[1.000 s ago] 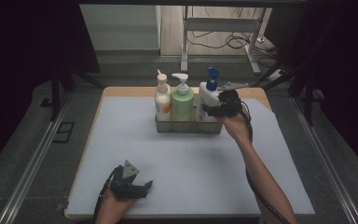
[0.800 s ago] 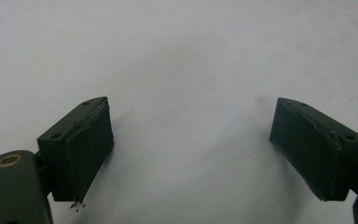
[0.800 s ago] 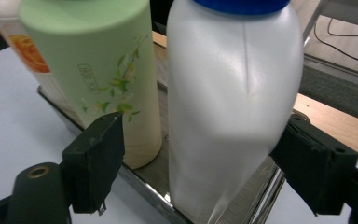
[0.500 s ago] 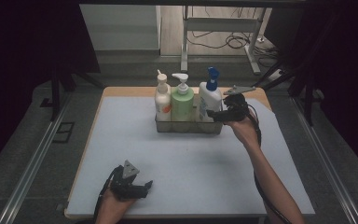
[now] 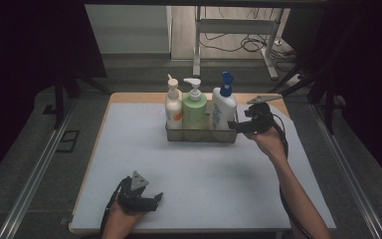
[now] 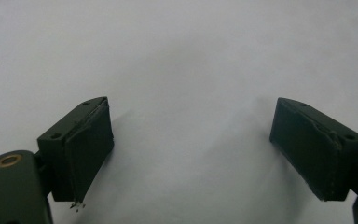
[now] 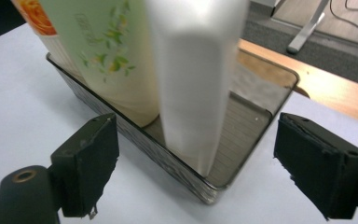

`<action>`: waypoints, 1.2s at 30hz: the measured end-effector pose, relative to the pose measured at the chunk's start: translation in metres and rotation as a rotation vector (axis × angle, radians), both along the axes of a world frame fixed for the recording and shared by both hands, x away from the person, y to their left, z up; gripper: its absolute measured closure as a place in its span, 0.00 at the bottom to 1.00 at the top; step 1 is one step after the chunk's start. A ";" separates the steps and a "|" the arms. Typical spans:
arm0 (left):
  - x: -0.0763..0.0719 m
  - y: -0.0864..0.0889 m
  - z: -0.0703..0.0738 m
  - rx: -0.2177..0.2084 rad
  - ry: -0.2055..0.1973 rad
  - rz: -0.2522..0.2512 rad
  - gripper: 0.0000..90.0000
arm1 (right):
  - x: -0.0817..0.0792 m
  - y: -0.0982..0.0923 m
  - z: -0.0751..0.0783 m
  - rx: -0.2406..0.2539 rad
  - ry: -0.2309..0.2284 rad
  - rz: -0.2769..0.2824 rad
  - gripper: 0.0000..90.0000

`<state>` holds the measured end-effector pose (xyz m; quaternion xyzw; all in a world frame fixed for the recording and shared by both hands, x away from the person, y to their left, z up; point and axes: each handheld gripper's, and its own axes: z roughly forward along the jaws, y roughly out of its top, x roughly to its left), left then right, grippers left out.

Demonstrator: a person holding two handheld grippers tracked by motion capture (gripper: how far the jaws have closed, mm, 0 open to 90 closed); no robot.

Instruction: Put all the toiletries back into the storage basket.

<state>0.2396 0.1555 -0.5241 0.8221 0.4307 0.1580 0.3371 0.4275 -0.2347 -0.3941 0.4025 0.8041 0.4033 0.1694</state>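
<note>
Three pump bottles stand in a metal tray [image 5: 201, 135] at the back of the mat: a cream one with an orange label [image 5: 173, 107], a green one [image 5: 194, 112] and a white one with a blue pump [image 5: 223, 112]. My right gripper [image 5: 235, 127] sits at the tray's right end, pointing left. It is open; its jaws have just been closing a little, with nothing pressed between them. In the right gripper view the white bottle [image 7: 196, 70] stands just ahead of the gap [image 7: 196, 168], the green bottle [image 7: 107, 51] behind it. My left gripper [image 5: 155, 199] rests open near the front left, over bare mat [image 6: 191, 154].
A pale mat [image 5: 204, 174] covers the wooden table, whose edge [image 5: 129, 97] shows at the back. A desk frame and cables [image 5: 238, 45] lie on the floor beyond. Dark curtains flank both sides.
My right hand has moved from beside the white bottle's upper part toward me and down, to the tray's right end. The left hand has stayed put.
</note>
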 end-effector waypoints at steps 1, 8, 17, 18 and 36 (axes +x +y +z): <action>0.000 0.000 0.000 0.000 0.000 0.000 0.14 | 0.000 -0.002 0.000 0.000 0.004 -0.007 0.25; 0.000 0.000 0.000 0.000 0.000 0.000 0.14 | 0.002 -0.009 -0.003 -0.019 0.003 -0.046 0.52; 0.000 0.000 0.000 -0.001 0.000 0.000 0.14 | 0.011 -0.012 -0.008 -0.039 -0.008 -0.094 0.86; 0.000 0.000 0.000 0.000 0.000 -0.001 0.14 | 0.012 -0.012 -0.008 -0.038 -0.010 -0.098 0.89; 0.000 0.000 0.000 0.002 0.001 -0.001 0.14 | 0.046 0.001 -0.025 -0.016 0.024 -0.107 1.00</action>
